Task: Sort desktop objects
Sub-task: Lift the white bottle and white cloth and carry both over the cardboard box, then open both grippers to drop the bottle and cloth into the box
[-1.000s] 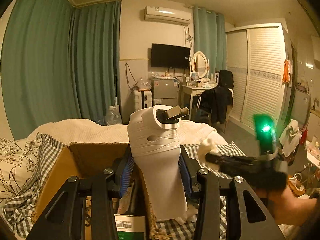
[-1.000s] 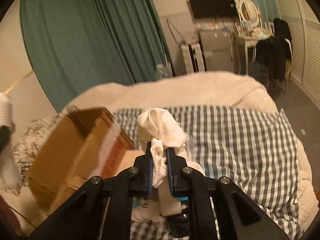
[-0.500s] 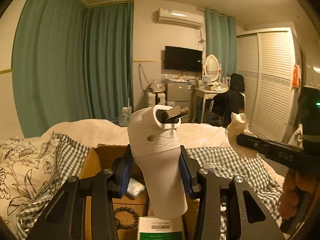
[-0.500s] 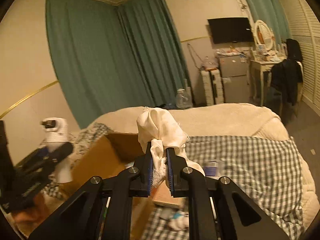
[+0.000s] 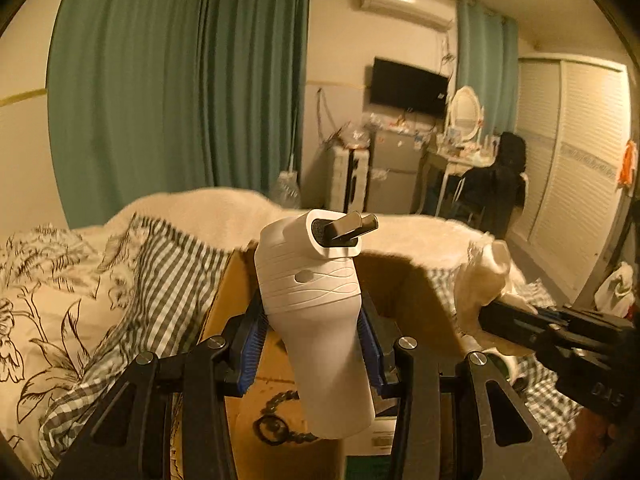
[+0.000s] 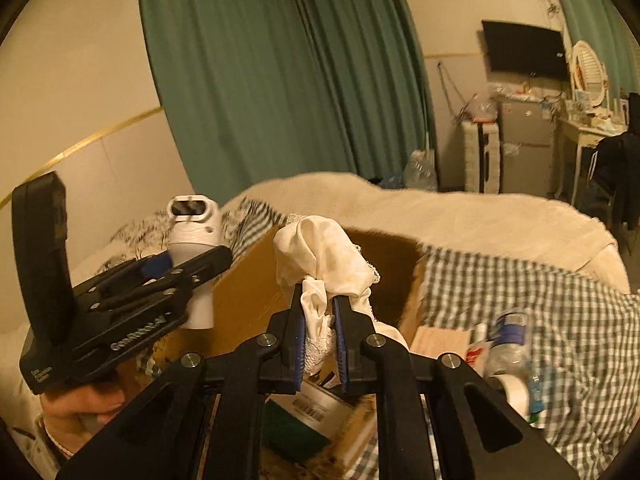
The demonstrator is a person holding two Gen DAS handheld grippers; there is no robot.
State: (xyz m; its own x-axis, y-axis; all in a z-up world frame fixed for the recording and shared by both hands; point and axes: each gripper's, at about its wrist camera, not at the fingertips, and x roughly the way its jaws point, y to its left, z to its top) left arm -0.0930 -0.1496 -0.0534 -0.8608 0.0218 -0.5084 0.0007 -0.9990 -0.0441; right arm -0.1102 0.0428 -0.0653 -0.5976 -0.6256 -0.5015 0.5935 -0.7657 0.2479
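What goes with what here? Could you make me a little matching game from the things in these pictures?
Things:
1. white bottle
2. cream cloth
3. cardboard box
4. plastic bottle

Places or states:
A. lying on the checked bedcover
B. clamped upright in the left gripper
C. open on the bed, with a barcoded packet inside
D. bunched up, pinched in the right gripper

Pairs: 1-B, 2-D, 3-C, 4-A
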